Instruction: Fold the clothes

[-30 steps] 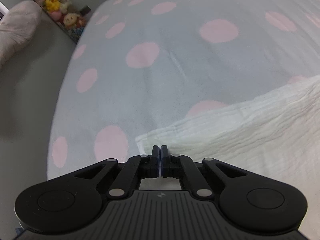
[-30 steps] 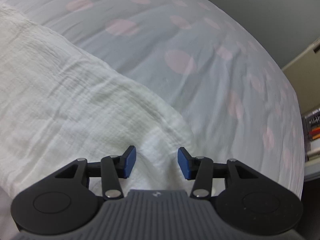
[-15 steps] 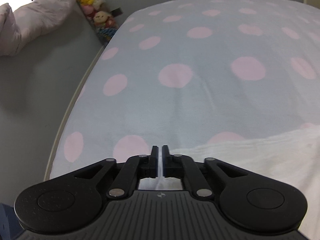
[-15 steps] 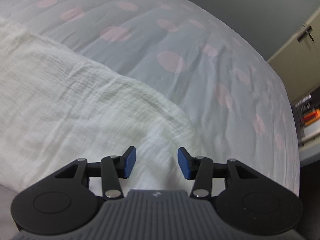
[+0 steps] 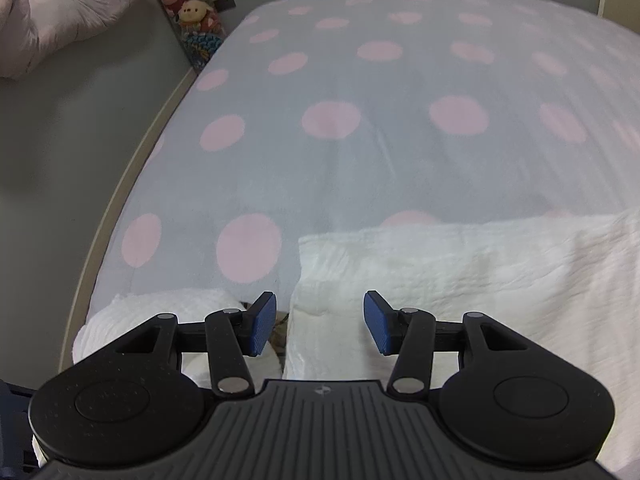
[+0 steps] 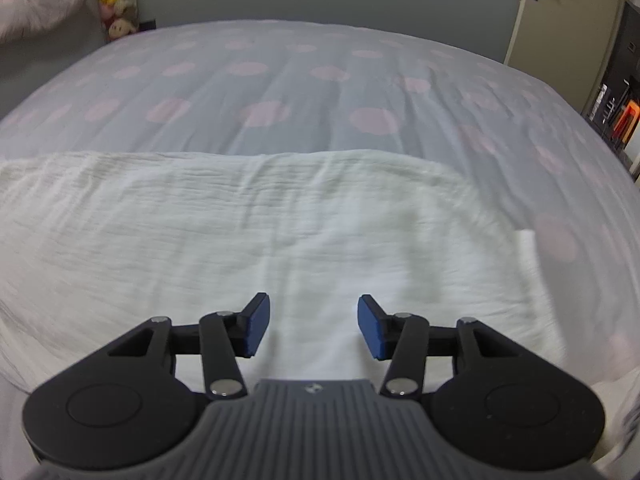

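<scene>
1. My left gripper (image 5: 320, 322) hangs over the near left corner of the white garment (image 5: 480, 276); its jaws are opening, with cloth below them but nothing pinched.
2. My right gripper (image 6: 311, 326) is spread above the middle of the garment (image 6: 248, 232), gripping nothing.
3. The garment lies flat across the near part of the dotted bedsheet (image 5: 360, 140).
4. I see a narrow rack of plush toys (image 5: 188, 4) against the wall at the far left corner of the bed; I cannot tell how many it holds.
</scene>
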### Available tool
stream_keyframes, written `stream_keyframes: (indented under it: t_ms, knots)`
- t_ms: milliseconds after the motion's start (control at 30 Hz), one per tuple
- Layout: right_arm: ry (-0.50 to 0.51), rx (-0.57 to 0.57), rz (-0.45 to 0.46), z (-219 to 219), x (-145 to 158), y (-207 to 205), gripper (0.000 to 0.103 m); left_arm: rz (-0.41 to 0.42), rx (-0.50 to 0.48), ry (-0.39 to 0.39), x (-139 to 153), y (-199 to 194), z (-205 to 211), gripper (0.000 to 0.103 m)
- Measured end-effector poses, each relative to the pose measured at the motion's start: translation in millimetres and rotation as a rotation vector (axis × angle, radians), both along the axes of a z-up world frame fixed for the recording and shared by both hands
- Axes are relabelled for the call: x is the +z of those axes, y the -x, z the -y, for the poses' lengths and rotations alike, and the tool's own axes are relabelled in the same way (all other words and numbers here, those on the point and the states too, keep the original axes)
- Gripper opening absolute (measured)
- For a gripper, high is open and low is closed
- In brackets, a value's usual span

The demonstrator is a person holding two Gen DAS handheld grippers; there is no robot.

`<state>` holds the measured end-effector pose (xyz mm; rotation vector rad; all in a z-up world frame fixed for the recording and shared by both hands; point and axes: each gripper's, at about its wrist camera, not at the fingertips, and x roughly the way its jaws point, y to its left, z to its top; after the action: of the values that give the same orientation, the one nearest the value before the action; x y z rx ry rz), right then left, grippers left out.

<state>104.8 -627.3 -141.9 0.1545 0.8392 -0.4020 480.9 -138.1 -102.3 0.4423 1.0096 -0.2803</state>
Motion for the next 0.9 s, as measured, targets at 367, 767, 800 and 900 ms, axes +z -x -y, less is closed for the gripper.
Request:
stream_keyframes:
  t_ms: [367,767,800,900]
  knots:
    - [-0.048,0.036,0.028,-18.9,-9.9,-12.1,0.057,-0.062,0.039,-0.018,-54.9,-25.0,6.1,0.036]
    - [-0.081,0.003,0.063,-31.4,-5.3,3.2,0.057,0.005,-0.035,0.038,-13.2,8.6,28.2,0.01]
    - [-0.071,-0.001,0.06,-32.8,-4.6,6.4,0.057,0.007,-0.053,0.042,0.1,15.9,33.8,0.01]
    - [-0.055,-0.027,0.086,-36.2,-4.0,18.8,0.057,0.014,-0.113,0.058,40.6,40.2,54.0,0.01]
